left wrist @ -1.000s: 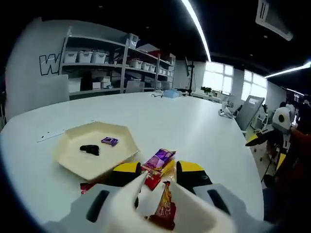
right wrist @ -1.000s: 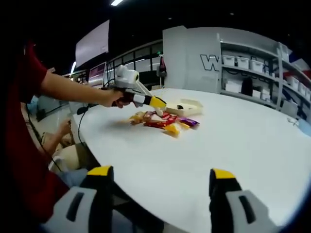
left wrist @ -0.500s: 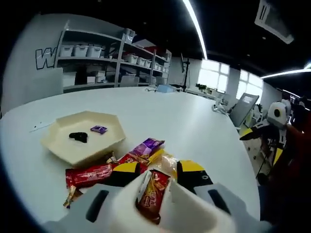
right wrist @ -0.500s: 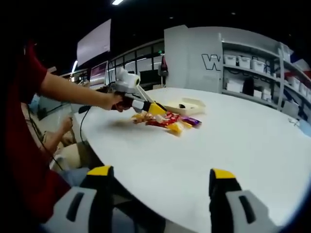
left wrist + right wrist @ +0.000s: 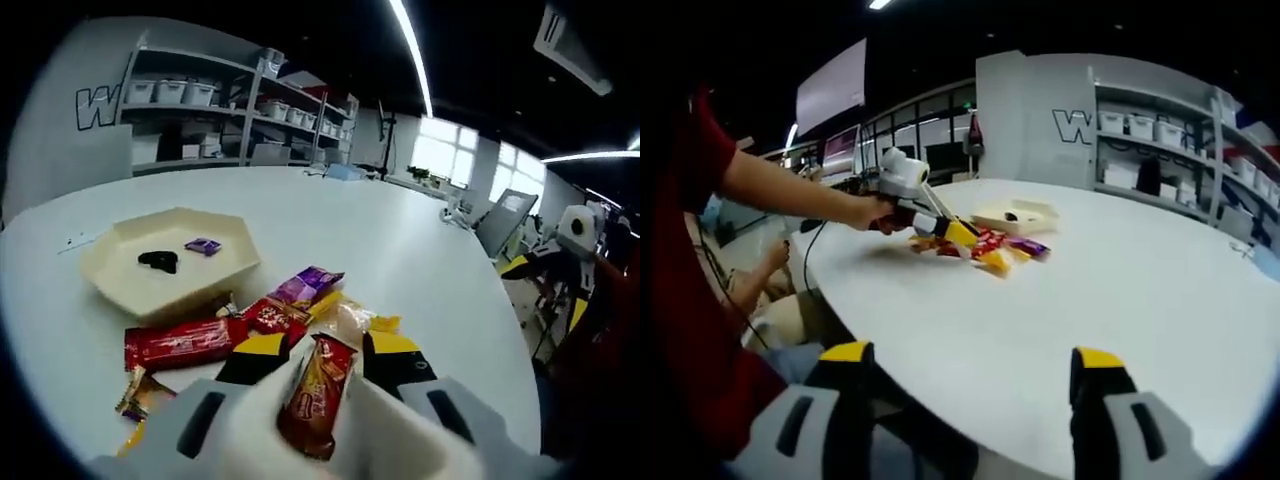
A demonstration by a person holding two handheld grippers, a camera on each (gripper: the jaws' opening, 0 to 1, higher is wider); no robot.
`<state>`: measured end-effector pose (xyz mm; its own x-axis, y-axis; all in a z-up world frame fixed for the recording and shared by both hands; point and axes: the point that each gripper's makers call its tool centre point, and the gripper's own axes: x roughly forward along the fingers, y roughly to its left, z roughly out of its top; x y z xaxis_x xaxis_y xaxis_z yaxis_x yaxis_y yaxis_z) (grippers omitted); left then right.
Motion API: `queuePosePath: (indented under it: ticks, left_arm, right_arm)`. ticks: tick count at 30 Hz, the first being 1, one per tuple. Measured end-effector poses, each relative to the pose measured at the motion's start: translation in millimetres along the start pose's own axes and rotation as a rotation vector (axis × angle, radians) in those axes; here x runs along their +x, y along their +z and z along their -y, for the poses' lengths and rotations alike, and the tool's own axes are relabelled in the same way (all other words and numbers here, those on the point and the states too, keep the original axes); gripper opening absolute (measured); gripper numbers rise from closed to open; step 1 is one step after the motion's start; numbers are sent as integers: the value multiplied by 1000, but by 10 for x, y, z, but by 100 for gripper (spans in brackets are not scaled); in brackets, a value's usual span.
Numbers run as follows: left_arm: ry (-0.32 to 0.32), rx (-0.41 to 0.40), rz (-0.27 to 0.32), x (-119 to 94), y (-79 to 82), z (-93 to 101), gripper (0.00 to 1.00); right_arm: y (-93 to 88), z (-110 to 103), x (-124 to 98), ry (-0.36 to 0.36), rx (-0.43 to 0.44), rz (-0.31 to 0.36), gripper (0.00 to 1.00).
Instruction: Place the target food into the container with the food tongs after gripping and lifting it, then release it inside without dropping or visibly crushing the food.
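My left gripper [image 5: 318,352] carries the white tongs [image 5: 300,425], closed on a red snack packet [image 5: 317,395], above a heap of wrapped snacks [image 5: 290,312] on the white table [image 5: 400,250]. A long red bar [image 5: 178,344] lies to one side, a purple packet [image 5: 307,285] beyond. The cream tray [image 5: 165,262] sits just past the heap, holding a dark piece [image 5: 158,261] and a small purple sweet [image 5: 203,245]. Shelves [image 5: 210,110] stand behind. My right gripper [image 5: 972,372] hangs with its jaws spread and empty, well apart from the heap, over the table's near edge.
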<state>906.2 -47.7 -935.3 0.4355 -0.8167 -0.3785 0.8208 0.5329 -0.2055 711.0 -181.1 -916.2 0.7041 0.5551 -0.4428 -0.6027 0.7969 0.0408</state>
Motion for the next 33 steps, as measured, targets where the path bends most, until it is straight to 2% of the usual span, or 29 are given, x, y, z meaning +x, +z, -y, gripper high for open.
queuePosePath:
  ticks: [4,8,10,13,14,16,18,29,33]
  left_arm:
    - [-20,6,3,-3,-3,26,23]
    - [-8,10,-1,-2,-7,40,22]
    - [2,-28,-4,-3,-14,25,22]
    - [11,-8,-10,-8,-5,37,22]
    - [9,23,-4,-26,25,60,22]
    - [-3,3,22,-67,110,70,22]
    - [10,17,41,-100,190,32,22]
    - [59,19,85,-219,441,-189,22]
    - [81,27,82,-206,503,-282,22]
  right_arm:
    - [-37,-8,26,2,-6,-15,78]
    - [-54,-31,39,8,-14,-26,78]
    - [-55,-42,40,11,-19,-27,78]
    - [-52,-52,28,11,-16,-26,78]
    - [-44,-51,18,10,-14,-21,78]
    - [-45,-50,8,9,-7,-17,78]
    - [-53,-49,8,8,-9,-18,77]
    - [-66,-66,13,12,-13,-23,77]
    - [-82,-48,3,9,-8,-23,77]
